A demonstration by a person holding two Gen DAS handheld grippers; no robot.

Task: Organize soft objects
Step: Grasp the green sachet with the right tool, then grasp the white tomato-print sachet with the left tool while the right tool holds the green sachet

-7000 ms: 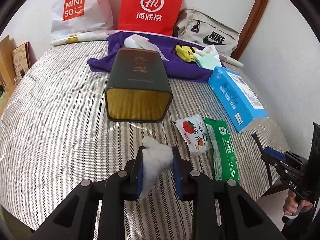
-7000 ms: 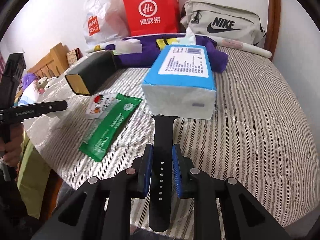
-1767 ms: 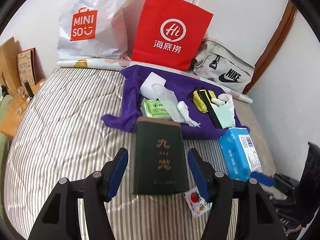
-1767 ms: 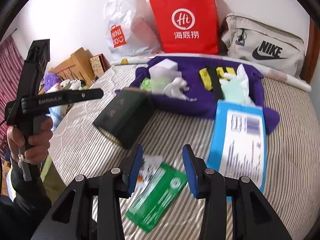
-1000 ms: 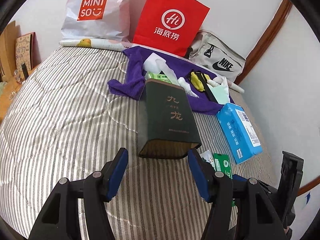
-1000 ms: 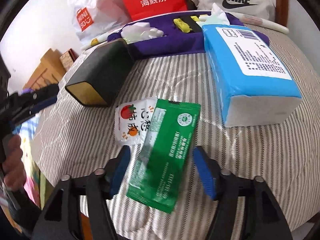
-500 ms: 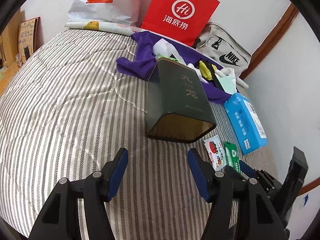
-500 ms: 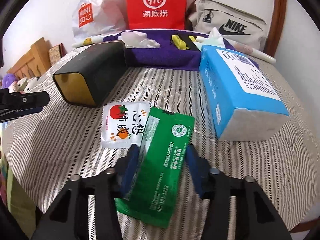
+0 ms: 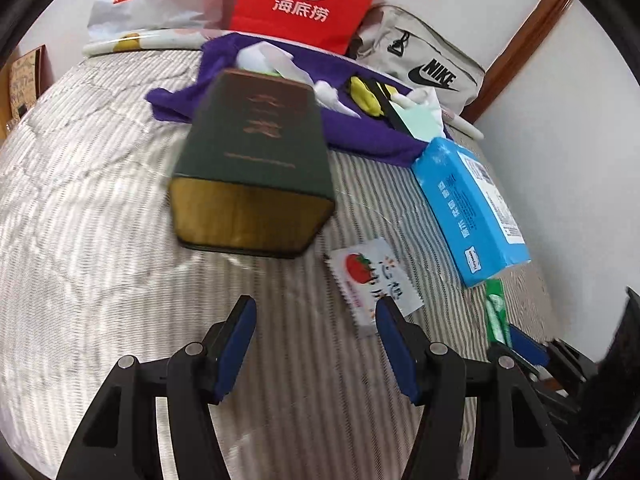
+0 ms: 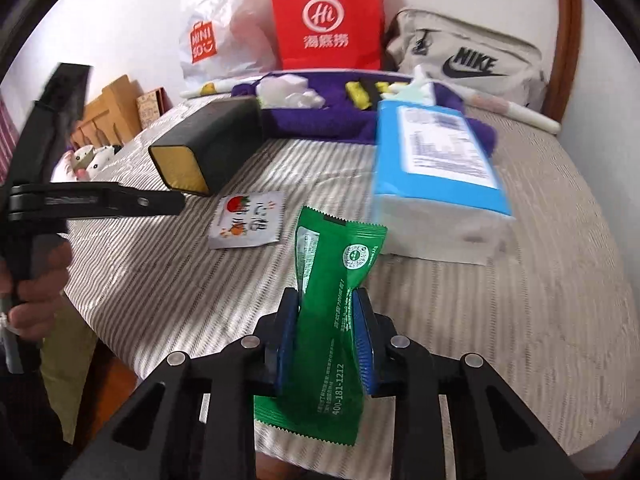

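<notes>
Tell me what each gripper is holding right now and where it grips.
The right gripper pinches the green packet across its middle, both ends sticking out. The left gripper is open and holds nothing.

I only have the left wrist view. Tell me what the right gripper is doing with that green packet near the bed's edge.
Observer: The right gripper is shut on the green packet, with its pads clamped across the packet's middle.
Operator: Report whether it is off the bed.
Observer: Its upper end stands up clear of the striped bedcover. The lower end hangs below the fingers, and I cannot tell whether it touches.
Operator: Read me any print on it.
Observer: A number, 400-181-1212, runs along its lower half.
</notes>
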